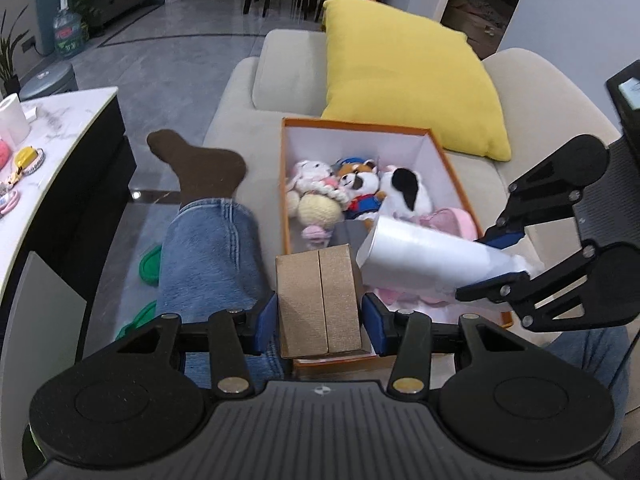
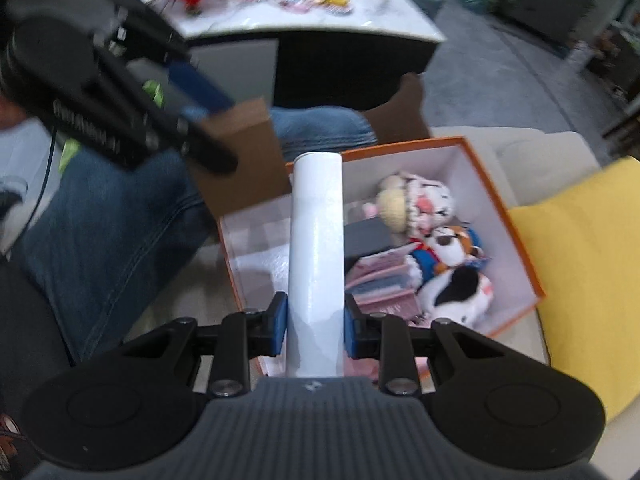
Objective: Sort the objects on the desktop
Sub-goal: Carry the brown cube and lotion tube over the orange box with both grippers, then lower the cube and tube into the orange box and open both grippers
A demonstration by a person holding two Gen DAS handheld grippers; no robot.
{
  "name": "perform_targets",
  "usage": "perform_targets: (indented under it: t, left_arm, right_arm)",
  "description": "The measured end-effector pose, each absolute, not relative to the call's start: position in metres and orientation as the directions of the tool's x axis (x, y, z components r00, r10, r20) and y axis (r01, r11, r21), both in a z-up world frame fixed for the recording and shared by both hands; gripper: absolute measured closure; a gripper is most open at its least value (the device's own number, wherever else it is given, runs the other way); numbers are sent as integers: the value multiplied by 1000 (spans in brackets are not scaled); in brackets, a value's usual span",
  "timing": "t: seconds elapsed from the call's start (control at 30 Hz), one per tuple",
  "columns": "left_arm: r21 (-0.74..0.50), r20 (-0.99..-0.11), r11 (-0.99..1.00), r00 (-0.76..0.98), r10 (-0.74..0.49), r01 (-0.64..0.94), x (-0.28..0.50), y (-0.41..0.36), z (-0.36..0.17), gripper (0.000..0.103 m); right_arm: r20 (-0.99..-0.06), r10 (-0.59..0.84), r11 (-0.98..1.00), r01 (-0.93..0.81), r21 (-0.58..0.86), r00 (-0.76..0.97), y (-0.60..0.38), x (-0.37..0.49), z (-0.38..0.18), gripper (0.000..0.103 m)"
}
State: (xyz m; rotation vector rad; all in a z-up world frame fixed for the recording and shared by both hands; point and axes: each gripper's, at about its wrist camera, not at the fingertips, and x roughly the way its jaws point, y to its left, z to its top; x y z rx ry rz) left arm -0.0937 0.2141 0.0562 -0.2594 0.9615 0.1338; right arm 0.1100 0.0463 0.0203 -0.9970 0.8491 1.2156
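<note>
Holding brown box [image 1: 320, 304] & white tube [image 2: 316, 248] over orange bin [image 1: 452, 168].

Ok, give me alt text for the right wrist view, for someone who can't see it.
The right gripper holds a white tube above an open orange box of stuffed toys on a sofa. At upper left, blurred, the left gripper holds a brown cardboard box beside a person's jeans-clad leg.

left gripper [image 1: 320, 320]: angled down, blue pads clamped on a brown box [image 1: 320, 300] | right gripper [image 2: 315, 328]: angled steeply down, pads gripping a white tube [image 2: 316, 248] | grippers apparently close together, right view blurred
</note>
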Motion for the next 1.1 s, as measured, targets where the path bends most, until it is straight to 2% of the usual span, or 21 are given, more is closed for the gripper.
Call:
perform_targets:
  t: [0.3,0.67,1.1]
  left_arm:
    - [-167,-816,963,577,-14,-212,-85,224,48,50]
    - [-180,-820,968,570,-51,-173,-59,219,36,50]
    - [-119,-839,977,544,-3,-179,-39,210,23,50]
  right_arm:
    - [-980,186,-61,-995,-80,67,65,116,-29,74]
    - [-994,76,-102,-993,67,-74,85,142,-70,73]
    - [-988,68,-105,-985,135,-142,83,151,-82,72]
